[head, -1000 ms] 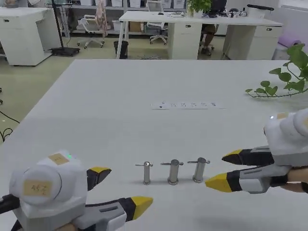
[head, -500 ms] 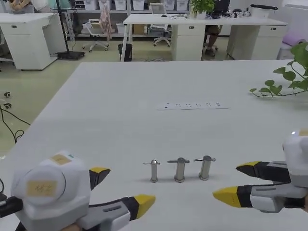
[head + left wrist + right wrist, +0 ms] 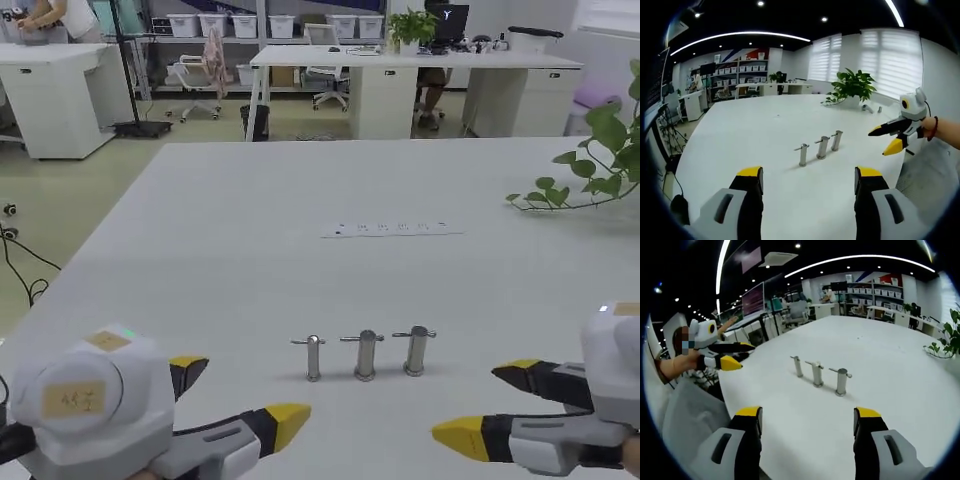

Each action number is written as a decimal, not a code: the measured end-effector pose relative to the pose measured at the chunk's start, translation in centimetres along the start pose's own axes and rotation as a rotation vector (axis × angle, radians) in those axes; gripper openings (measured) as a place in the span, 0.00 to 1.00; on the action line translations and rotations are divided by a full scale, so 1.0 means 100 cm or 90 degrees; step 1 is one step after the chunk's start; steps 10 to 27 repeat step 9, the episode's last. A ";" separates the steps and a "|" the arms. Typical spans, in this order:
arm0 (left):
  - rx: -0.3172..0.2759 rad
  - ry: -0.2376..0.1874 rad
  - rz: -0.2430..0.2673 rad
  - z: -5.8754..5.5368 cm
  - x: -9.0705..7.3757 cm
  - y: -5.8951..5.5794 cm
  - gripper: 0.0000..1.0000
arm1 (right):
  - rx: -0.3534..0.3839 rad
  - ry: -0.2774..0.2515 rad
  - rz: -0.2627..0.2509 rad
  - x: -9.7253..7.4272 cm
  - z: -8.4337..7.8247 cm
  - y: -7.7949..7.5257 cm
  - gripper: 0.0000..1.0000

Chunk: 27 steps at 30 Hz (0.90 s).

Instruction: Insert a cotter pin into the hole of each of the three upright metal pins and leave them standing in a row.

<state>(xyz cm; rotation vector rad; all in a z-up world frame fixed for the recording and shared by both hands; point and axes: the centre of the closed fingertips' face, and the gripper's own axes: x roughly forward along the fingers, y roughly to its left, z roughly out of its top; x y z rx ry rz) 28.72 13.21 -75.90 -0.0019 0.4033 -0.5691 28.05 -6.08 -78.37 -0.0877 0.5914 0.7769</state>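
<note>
Dull-sheened metal on a matt top, with smooth plastic at either side.
The three upright pins point(image 3: 365, 356) are bare silvery metal, smooth and softly shining, each crossed near its head by a thin metal cotter pin point(image 3: 348, 340). The table point(image 3: 300, 230) has a smooth, matt, pale-grey surface that gives only faint reflections. The left gripper point(image 3: 240, 392) and right gripper point(image 3: 480, 403) wear smooth plastic shells, light grey and black, with matt yellow tips.
</note>
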 end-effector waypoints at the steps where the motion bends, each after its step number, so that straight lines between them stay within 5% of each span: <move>1: 0.001 0.000 0.002 0.000 0.000 0.000 0.75 | 0.003 -0.005 -0.001 0.000 0.000 0.000 0.77; 27: 0.009 0.008 0.011 -0.003 -0.003 0.002 0.78 | 0.010 -0.018 -0.012 0.001 -0.001 0.006 0.84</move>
